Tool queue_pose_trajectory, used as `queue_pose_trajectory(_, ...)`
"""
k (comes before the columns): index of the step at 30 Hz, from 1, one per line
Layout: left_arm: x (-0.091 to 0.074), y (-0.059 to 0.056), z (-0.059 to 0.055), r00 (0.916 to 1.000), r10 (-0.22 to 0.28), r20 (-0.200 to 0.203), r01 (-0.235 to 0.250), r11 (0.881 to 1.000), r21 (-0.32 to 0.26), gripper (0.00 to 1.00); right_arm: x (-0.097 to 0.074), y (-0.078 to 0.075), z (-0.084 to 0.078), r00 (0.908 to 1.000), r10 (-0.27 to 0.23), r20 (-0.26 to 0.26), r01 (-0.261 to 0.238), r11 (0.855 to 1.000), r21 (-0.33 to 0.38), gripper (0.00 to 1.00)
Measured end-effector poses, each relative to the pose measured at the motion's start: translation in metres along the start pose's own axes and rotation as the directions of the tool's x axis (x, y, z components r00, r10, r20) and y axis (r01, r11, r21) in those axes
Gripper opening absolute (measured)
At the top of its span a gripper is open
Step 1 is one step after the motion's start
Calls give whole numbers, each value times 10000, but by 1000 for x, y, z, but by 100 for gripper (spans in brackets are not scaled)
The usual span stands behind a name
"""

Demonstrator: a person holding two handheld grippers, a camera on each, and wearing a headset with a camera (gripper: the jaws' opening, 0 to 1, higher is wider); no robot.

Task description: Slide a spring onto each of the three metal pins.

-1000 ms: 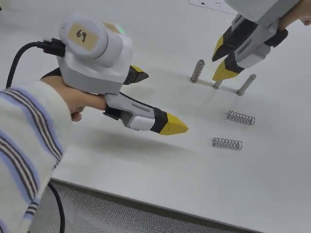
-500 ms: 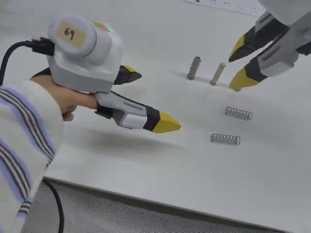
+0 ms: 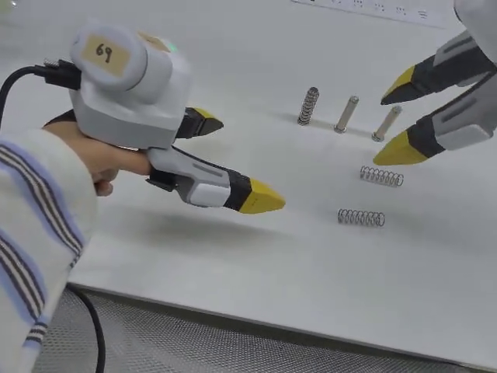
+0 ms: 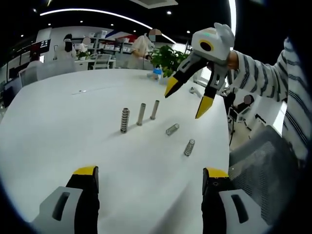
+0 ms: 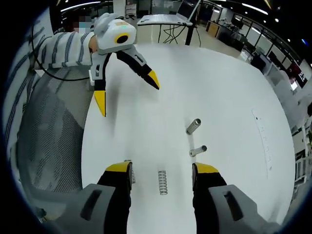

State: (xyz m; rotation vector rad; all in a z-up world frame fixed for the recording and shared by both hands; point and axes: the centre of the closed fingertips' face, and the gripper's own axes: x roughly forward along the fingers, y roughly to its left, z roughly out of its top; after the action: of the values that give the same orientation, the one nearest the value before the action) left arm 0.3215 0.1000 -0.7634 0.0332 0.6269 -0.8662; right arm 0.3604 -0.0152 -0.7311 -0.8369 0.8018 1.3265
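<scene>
Three metal pins stand in a row on the white table [image 3: 233, 256]. The left pin [image 3: 308, 106] [image 4: 125, 120] wears a spring; the middle pin [image 3: 345, 113] [image 4: 141, 114] and the right pin [image 3: 386, 123] [image 4: 154, 109] are bare. Two loose springs lie nearer me: one [image 3: 381, 176] [image 4: 172, 129] [image 5: 162, 182] and another [image 3: 361, 217] [image 4: 189, 147]. My right gripper [image 3: 390, 124] [image 4: 187, 100] [image 5: 162, 168] hangs open above the farther loose spring, holding nothing. My left gripper [image 3: 233, 161] [image 4: 150, 173] [image 5: 127, 95] is open and empty, held well to the left of the pins.
A black cable [image 3: 23, 85] runs from the left gripper's back. The table's front edge [image 3: 256, 330] borders a grey mesh chair [image 5: 53, 141]. A power strip [image 3: 365, 8] lies at the far edge. Office desks and a person [image 4: 144, 44] are far behind.
My right gripper has moved away from the middle pin to the right, over the loose springs, uncovering all three pins. The left gripper has stayed about where it was.
</scene>
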Motion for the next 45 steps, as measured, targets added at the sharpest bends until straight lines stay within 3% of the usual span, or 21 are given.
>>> queue_pose_trajectory(4, -1, -1, -1, 10000, -5, -62, 5, 10000, -8, 84, -4, 3, -7, 9983, -310, 487, 261, 9947, 997, 49)
queue_pose_trajectory(9, -1, -3, -3, 9999, -46, -155, 46, 10000, -24, 84, -10, 10, -17, 9932, -683, 940, 521, 9849, 1653, 56)
queue_pose_trajectory(13, -1, -3, -4, 9997, -63, -219, 61, 9999, -123, 83, -15, 11, -27, 9865, -1118, 1198, 821, 9700, 2288, 53)
queue_pose_trajectory(15, 0, -1, -4, 9998, -29, -203, 26, 9999, -133, 82, -17, 12, -31, 9817, -1310, 1381, 889, 9571, 2756, 58)
queue_pose_trajectory(18, -1, 0, -2, 9999, 39, -152, -41, 9999, -140, 84, -21, 13, -36, 9745, -1565, 1608, 1047, 9510, 2910, 66)
queue_pose_trajectory(23, -4, 3, 2, 9998, 186, -25, -186, 9994, -283, 82, -25, 18, -39, 9596, -1844, 2123, 988, 9279, 3595, 69)
queue_pose_trajectory(28, -8, 5, 3, 9995, 319, 59, -317, 9988, -364, 82, -26, 19, -43, 9438, -2326, 2347, 1268, 9109, 3928, 75)
queue_pose_trajectory(30, -9, 4, 3, 9994, 335, 34, -334, 9989, -330, 82, -28, 19, -44, 9319, -2607, 2524, 1373, 8972, 4197, 76)
queue_pose_trajectory(33, -10, 3, 2, 9994, 349, -16, -350, 9989, -307, 82, -33, 14, -48, 9043, -3141, 2891, 1477, 8656, 4784, 78)
queue_pose_trajectory(36, -10, 1, 1, 9995, 291, -93, -293, 9993, -250, 83, -34, 14, -50, 8856, -3435, 3127, 1512, 8497, 5051, 83)
queue_pose_trajectory(39, -9, -1, 0, 9996, 236, -161, -239, 9995, -189, 83, -34, 17, -52, 8739, -3579, 3289, 1488, 8412, 5199, 86)
queue_pose_trajectory(41, -9, -1, -1, 9995, 220, -205, -224, 9996, -169, 83, -34, 19, -50, 8596, -3675, 3550, 1391, 8369, 5294, 91)
queue_pose_trajectory(43, -9, -2, -1, 9995, 199, -248, -202, 9997, -138, 83, -37, 19, -47, 8395, -3868, 3816, 1440, 8355, 5302, 95)
queue_pose_trajectory(45, -9, -2, -1, 9995, 199, -245, -202, 9997, -132, 83, -38, 20, -47, 8329, -3914, 3913, 1404, 8333, 5347, 99)
